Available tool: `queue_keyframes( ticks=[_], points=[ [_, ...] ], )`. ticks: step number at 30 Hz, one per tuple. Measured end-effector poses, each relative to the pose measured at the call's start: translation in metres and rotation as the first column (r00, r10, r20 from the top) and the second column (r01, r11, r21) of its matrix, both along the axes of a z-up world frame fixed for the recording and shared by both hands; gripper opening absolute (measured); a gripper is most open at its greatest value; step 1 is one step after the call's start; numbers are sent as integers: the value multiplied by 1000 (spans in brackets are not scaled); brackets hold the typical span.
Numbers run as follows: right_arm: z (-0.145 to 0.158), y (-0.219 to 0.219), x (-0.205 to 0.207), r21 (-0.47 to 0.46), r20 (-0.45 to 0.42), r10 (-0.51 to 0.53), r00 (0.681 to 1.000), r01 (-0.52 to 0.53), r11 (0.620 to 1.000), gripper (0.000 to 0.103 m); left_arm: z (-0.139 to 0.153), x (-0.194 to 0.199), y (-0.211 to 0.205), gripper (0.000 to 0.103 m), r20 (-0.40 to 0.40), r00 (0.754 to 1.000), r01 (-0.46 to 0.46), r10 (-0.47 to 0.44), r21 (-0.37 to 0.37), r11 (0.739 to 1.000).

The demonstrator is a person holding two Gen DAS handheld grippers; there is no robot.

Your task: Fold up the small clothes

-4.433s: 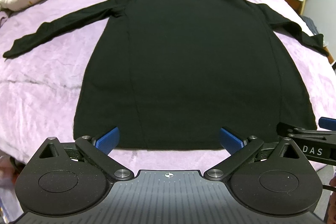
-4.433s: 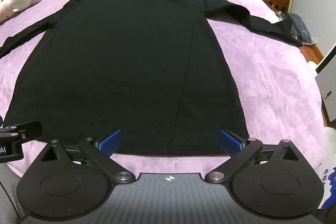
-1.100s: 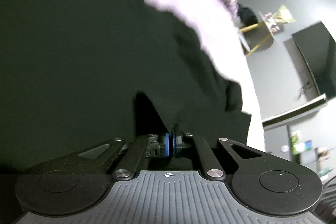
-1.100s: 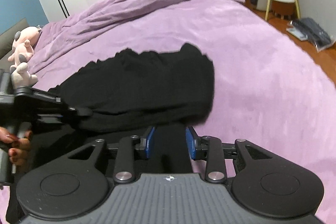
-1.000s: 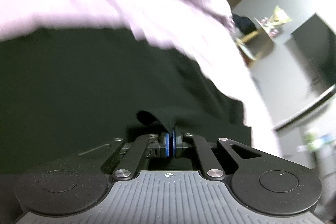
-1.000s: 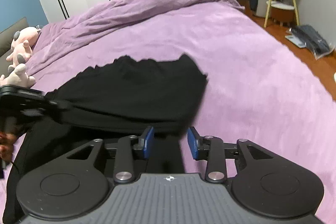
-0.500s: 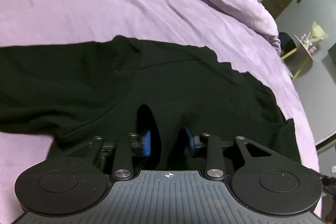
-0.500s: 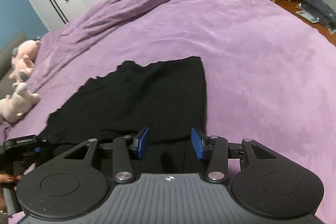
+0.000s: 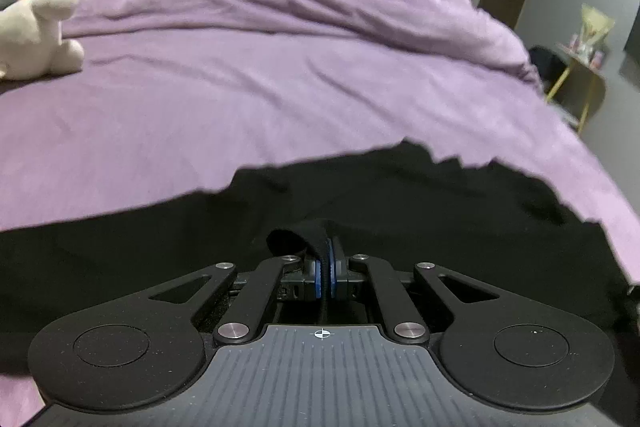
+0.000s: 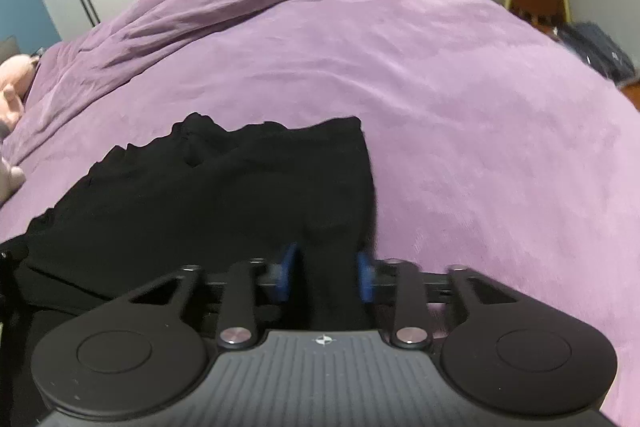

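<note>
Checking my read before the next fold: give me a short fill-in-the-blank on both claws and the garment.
The left claw is ____ on a fold of the black top.
The right claw is ____, with black cloth lying between its pads.
The top lies on a ____ bedspread.

Missing words: shut; open; purple

Left hand-held gripper (image 9: 326, 273) clamped, right (image 10: 326, 277) parted

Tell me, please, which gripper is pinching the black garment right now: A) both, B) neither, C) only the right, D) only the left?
D: the left gripper is shut on a fold of the black garment, while the right gripper stands open with cloth between its pads.
</note>
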State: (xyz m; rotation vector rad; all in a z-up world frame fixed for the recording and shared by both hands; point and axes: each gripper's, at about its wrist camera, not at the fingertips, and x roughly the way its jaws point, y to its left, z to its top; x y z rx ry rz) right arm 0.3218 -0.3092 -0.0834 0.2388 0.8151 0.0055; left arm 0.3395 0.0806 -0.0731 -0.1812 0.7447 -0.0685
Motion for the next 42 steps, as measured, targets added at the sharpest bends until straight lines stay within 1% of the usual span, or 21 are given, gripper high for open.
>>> queue_keyframes(
  ticks=[2,3,5,6,9,11,12,13,15,18,20,21,22,25,26,27,30,34,36,40,42],
  points=[
    [7,4,-5,-46,41,20,999,-18,999,8,0,-7,3,6,16,1000,-2,1,9,1000],
    [10,8,-9,-98,63,24,998,-17,995,8,0,-8,4,5,25,1000,-4,3,11,1000],
    [8,15,-9,-161,59,36,998,-26,987,8,4,-11,5,5,42,999,1,-1,14,1000],
    [4,18,-8,-193,42,36,998,-27,981,8,3,-10,3,6,33,999,5,-6,25,1000],
    [-2,21,-4,-222,30,28,999,-21,975,8,-6,-6,-2,8,-23,999,25,-24,53,998],
    [0,19,-3,-209,25,18,1000,-13,978,8,-6,-10,2,16,-29,999,15,-14,29,999],
    [1,19,-3,-207,20,15,1000,-11,978,8,-6,-13,7,24,-27,1000,3,-3,10,1000],
    [1,19,-3,-206,19,14,1000,-10,979,8,-5,-16,12,28,-26,1000,-8,8,-6,1000],
    [2,20,-4,-214,19,15,1000,-11,977,8,-4,-19,24,37,-45,999,-27,24,-58,998],
    [0,22,-3,-213,18,8,1000,-4,977,10,-5,-23,35,45,-77,997,-29,18,-136,990],
    [0,22,-3,-202,17,7,1000,-4,979,10,-7,-26,37,49,-85,996,-24,11,-158,987],
    [1,21,-3,-186,16,7,1000,-4,982,12,-7,-26,37,49,-86,996,-19,5,-163,986],
    [1,19,-3,-175,15,2,1000,0,985,12,-8,-26,35,49,-89,996,-17,2,-161,987],
    [3,17,-4,-163,11,-7,1000,9,987,12,-10,-26,26,42,-101,995,0,-14,-133,991],
    [3,19,-5,-174,13,-5,1000,7,985,12,-10,-25,22,31,-103,995,4,-15,-104,995],
    [3,21,-6,-191,16,-1,1000,4,982,12,-9,-25,18,8,-101,995,13,-20,-71,997],
    [4,28,-7,-233,21,9,1000,-4,972,11,-9,-24,8,5,-105,994,35,-36,-5,999],
    [5,28,-5,-226,7,4,1000,-2,974,12,-3,-27,2,5,-66,997,54,-47,105,993],
    [10,28,-6,-227,-3,0,1000,-1,974,12,0,-27,1,5,-61,997,53,-45,142,988],
    [30,36,-12,-252,77,-1,997,20,968,12,0,-26,0,5,-58,998,37,-27,192,981],
    [35,46,-10,-250,101,23,995,3,968,12,-1,-25,1,5,-59,998,35,-25,183,983]
  ],
)
